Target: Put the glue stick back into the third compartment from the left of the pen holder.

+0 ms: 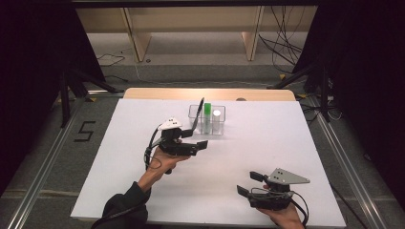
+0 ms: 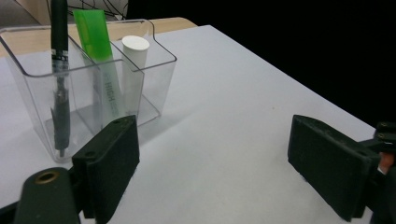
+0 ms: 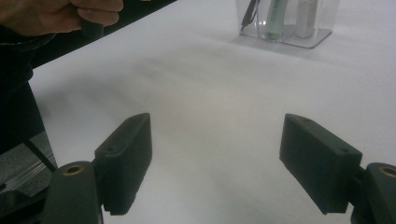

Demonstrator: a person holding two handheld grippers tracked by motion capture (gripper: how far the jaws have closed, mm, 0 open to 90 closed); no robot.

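Clear plastic two-compartment holder stands on the white desk just beyond the left gripper, whose jaws are spread and empty. Inside: black pen, green highlighter, white cylinder. Right gripper jaws also spread, empty.
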